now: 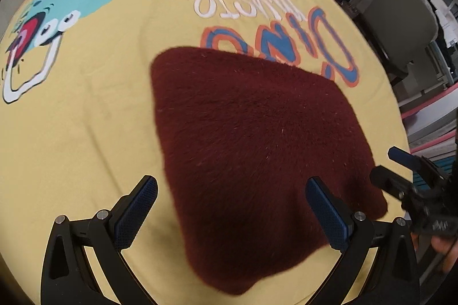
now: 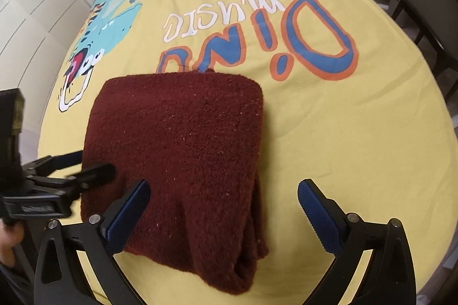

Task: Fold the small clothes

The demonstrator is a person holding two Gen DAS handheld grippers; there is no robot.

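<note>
Right wrist view: folded maroon garment (image 2: pixel 177 144) lies lengthwise ahead, between the spread right tongs (image 2: pixel 223 207). Left tongs (image 1: pixel 232 207), also spread, straddle its near-left edge.

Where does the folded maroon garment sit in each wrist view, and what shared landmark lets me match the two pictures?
Left wrist view: the maroon garment fills centre to lower right, partly between the open left gripper fingers.
Right wrist view: it lies centre-left, its near end between the open right gripper fingers.
Shared landmark: the "Dino" lettering on the yellow cloth, just beyond the garment's far edge.
</note>
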